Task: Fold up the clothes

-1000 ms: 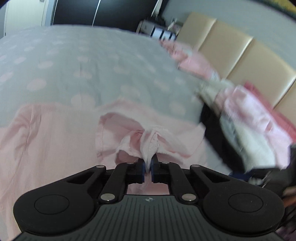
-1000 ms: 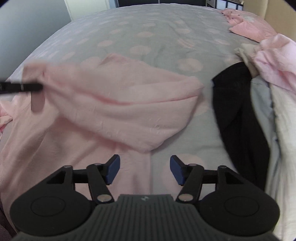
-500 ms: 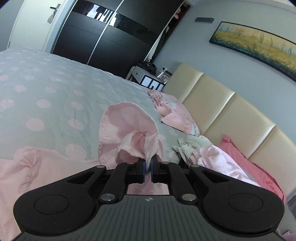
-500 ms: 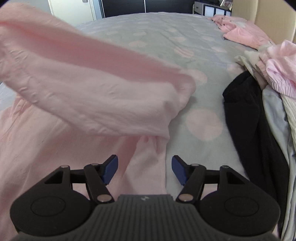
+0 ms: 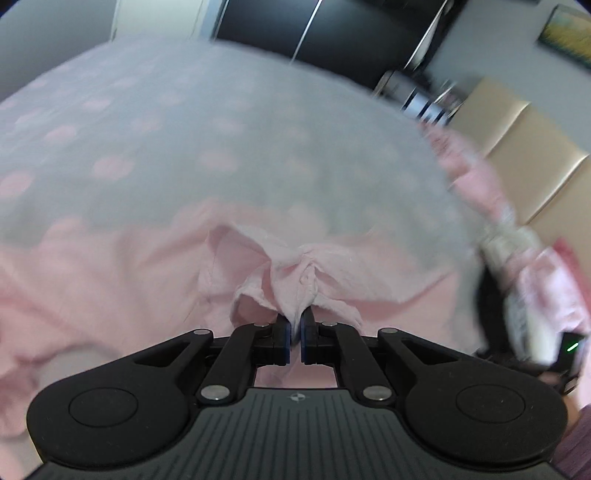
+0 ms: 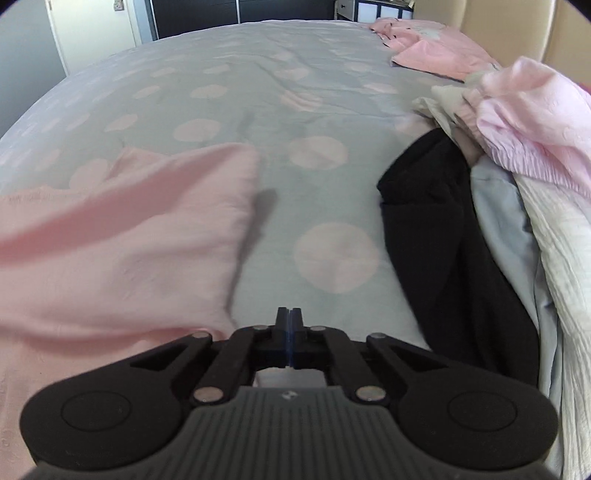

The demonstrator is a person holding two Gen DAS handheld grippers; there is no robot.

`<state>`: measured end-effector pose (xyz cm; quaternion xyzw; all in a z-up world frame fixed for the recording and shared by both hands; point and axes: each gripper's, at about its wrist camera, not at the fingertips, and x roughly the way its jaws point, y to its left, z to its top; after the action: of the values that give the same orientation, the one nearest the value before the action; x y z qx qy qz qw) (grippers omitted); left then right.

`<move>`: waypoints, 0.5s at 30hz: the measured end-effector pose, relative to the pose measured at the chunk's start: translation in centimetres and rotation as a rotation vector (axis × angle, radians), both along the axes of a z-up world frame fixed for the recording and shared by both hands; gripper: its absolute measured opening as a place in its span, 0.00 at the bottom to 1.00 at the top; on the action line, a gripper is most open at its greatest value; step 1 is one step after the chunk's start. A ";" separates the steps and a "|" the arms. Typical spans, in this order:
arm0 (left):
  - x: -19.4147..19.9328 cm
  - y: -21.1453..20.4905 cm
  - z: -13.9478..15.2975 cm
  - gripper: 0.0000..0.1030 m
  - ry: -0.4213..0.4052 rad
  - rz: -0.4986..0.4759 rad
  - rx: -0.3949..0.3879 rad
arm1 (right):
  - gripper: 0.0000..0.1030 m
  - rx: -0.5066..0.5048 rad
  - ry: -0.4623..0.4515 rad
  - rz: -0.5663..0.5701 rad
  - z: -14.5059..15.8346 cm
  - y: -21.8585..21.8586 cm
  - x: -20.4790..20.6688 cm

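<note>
1. While folding pink garment [image 5: 155,280], spread on polka-dot bedspread [image 6: 258,92]: left gripper [image 5: 294,325] pinching bunched buttoned edge, jaws nearly closed on cloth.
2. Carrying that edge over the garment body; left view blurred.
3. Right gripper [image 6: 290,317] hovering above bedspread beside garment's folded flap [image 6: 147,221], jaws pressed together, holding nothing.
4. Judging step: mid-fold.
5. Next: laying pinched edge flat, releasing; right jaws needing reopening before gripping.
6. Unfolded pile [image 6: 517,184] waiting at right.

Bedroom, home: bed [image 6: 258,85] with polka-dot cover, padded headboard [image 5: 517,147], dark sliding wardrobe [image 5: 332,33], framed picture [image 5: 569,40], clothes pile [image 6: 517,166].
</note>
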<state>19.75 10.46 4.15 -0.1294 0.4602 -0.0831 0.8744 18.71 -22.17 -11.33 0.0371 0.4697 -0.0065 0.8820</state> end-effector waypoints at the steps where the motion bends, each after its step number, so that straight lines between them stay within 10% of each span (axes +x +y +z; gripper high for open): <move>1: -0.1 0.1 -0.9 0.02 0.027 -0.008 0.025 | 0.00 0.018 0.008 -0.008 -0.1 -0.3 -0.1; 9: -0.7 0.1 -2.9 0.03 0.020 -0.027 0.089 | 0.32 0.072 -0.055 0.144 0.9 1.6 -1.0; 15: -0.2 0.5 -2.5 0.03 0.001 0.004 0.034 | 0.50 -0.086 -0.077 0.319 -0.2 5.7 -1.3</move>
<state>19.52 10.97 1.69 -0.1154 0.4617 -0.0734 0.8764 17.37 -16.46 -11.55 -0.0758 0.4348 0.1150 0.8899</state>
